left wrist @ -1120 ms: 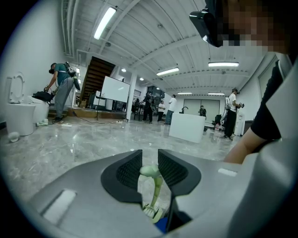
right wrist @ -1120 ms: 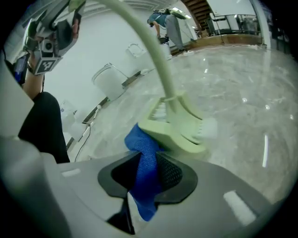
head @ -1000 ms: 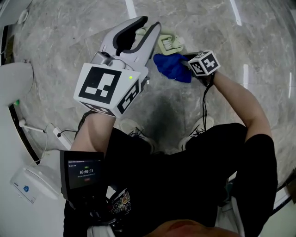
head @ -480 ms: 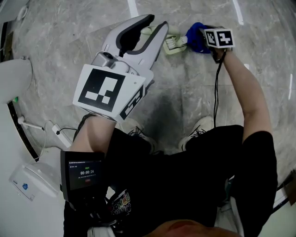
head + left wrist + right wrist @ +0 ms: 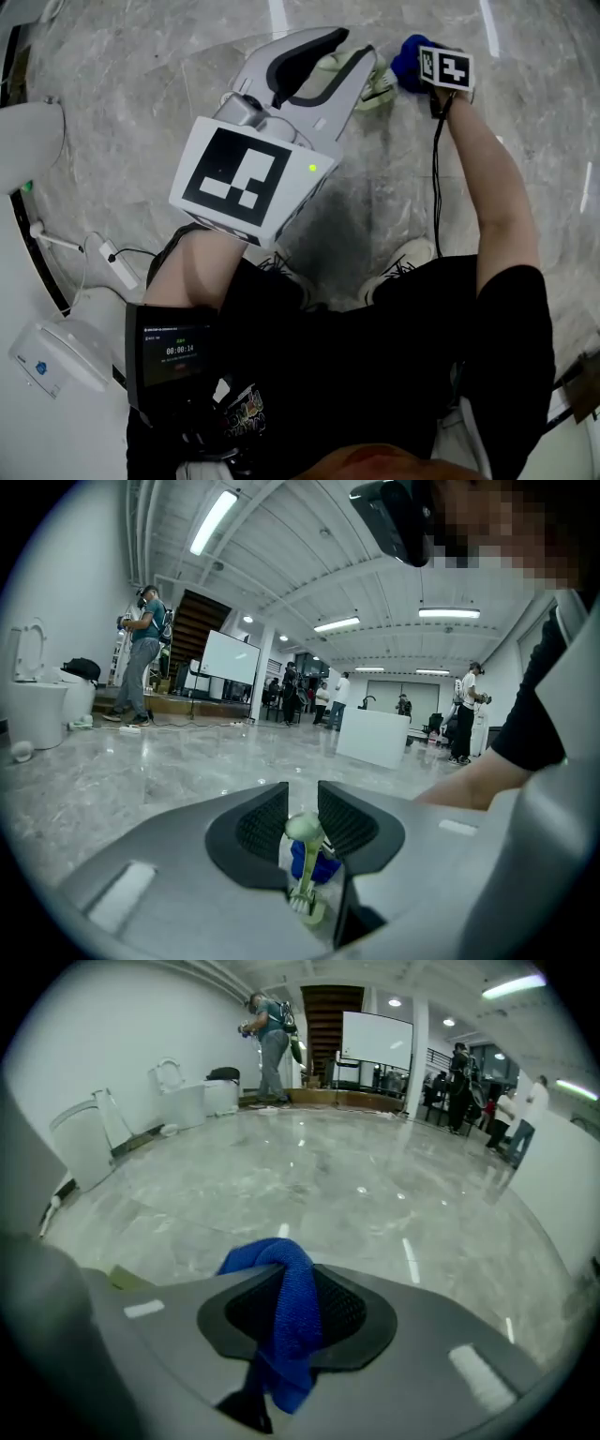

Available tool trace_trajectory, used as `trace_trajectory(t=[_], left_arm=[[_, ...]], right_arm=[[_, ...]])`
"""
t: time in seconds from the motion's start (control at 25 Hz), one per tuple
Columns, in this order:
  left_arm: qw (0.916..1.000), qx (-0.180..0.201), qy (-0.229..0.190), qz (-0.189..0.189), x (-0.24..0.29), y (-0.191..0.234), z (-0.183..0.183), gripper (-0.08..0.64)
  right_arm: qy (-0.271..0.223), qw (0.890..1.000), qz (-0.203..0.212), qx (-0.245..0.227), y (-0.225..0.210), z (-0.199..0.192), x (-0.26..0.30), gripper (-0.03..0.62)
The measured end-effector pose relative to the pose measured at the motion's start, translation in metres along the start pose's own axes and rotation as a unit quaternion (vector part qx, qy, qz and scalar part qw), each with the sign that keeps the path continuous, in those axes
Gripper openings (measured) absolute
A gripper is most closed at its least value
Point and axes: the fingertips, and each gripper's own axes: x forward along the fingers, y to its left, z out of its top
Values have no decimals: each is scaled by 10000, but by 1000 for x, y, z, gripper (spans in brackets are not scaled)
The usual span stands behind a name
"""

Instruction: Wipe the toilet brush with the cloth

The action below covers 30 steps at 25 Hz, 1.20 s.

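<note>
My left gripper (image 5: 352, 47) is shut on the pale green toilet brush (image 5: 378, 86); in the left gripper view the brush's handle (image 5: 304, 841) stands pinched between the dark pads, bristle head lowest. My right gripper (image 5: 417, 58) is to the right of the brush's far end, shut on the blue cloth (image 5: 407, 52). In the right gripper view the cloth (image 5: 292, 1321) hangs bunched between the pads, and a corner of the brush (image 5: 127, 1279) shows at the left. The cloth (image 5: 317, 862) appears just behind the brush in the left gripper view. I cannot tell whether cloth and brush touch.
Grey marble floor (image 5: 131, 84) all around. A white toilet (image 5: 23, 141) and a white box with a cable (image 5: 56, 352) stand at the left. The person's shoes (image 5: 412, 255) are below the grippers. Toilets (image 5: 37, 705), a white counter (image 5: 375, 735) and people stand far off.
My right gripper has carried the blue cloth from just below the brush head up and to the right, past the brush's far end. The left gripper still holds the brush.
</note>
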Motion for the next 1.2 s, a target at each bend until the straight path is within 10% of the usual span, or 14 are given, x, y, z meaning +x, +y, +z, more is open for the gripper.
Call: trace_trajectory(t=[0.2, 0.36, 0.6, 0.72, 0.88, 1.2], left_arm=[[9999, 59, -93, -70, -3, -7, 4, 114], [9998, 168, -100, -90, -8, -9, 6, 112], [9998, 184, 50, -46, -4, -6, 1, 112], [9999, 71, 124, 58, -4, 2, -5, 101], [9999, 11, 109, 12, -1, 4, -5, 101], [9998, 197, 87, -15, -2, 0, -5, 101]], right_arm=[[-152, 9933, -546, 1005, -98, -30, -28, 97], [-1129, 9878, 1067, 84, -32, 32, -47, 98], [-899, 8983, 4260, -584, 174, 80, -58, 98], [-154, 8682, 4888, -843, 218, 64, -50, 98], [332, 8763, 4666, -1150, 205, 37, -36, 98], [429, 9452, 2708, -1772, 102, 7, -11, 98]])
